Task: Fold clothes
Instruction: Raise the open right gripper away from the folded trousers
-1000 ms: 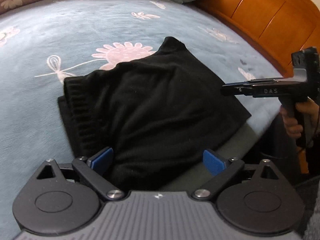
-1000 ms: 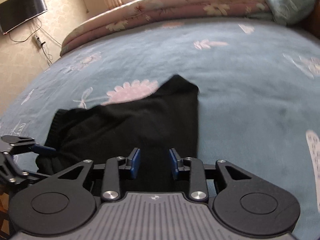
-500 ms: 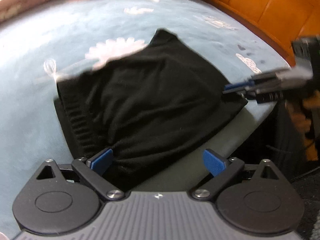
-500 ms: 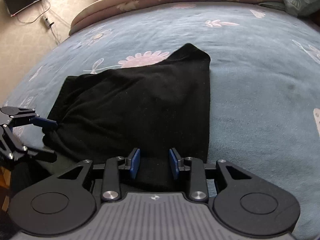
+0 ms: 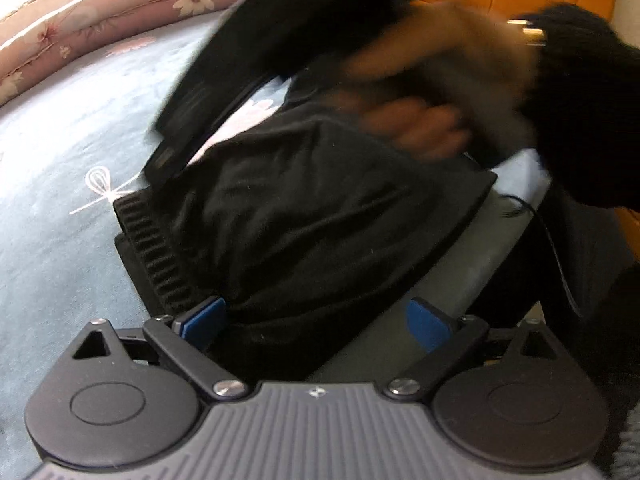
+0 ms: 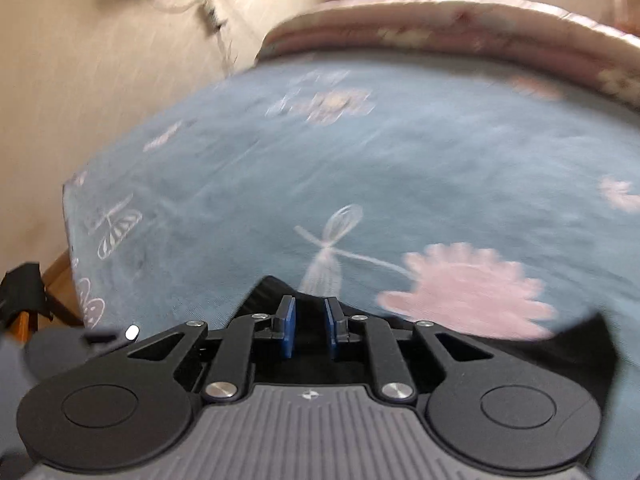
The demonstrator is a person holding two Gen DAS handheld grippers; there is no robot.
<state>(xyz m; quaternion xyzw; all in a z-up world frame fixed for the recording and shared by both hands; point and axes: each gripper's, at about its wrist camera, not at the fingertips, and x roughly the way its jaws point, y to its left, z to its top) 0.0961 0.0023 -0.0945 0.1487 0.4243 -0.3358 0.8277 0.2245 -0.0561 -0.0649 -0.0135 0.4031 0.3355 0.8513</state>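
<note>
Black knit: a dark garment lies folded near the bed's edge, filling the centre of the left wrist view, ribbed hem at centre left.
Bedding: blue flowered bedspread under it; pink flowered quilt rolled along the upper left.
Change: a second ago the right gripper sat low at the right edge of the left view; now the hand carrying it sweeps, blurred, across the upper half, over the garment.
Right view: the garment, earlier spread wide ahead, now shows only as a black strip at the bottom of the frame.
Right gripper: jaws closing, a narrow gap left; black cloth lies behind the pads, a pinch cannot be told.
Left gripper: jaws wide apart as before, straddling the near hem, pressing on nothing.
Meaning: probably a reach to the far side for the next fold.
Count: one garment, two grippers, one hand, one quilt, one bedspread.
</note>
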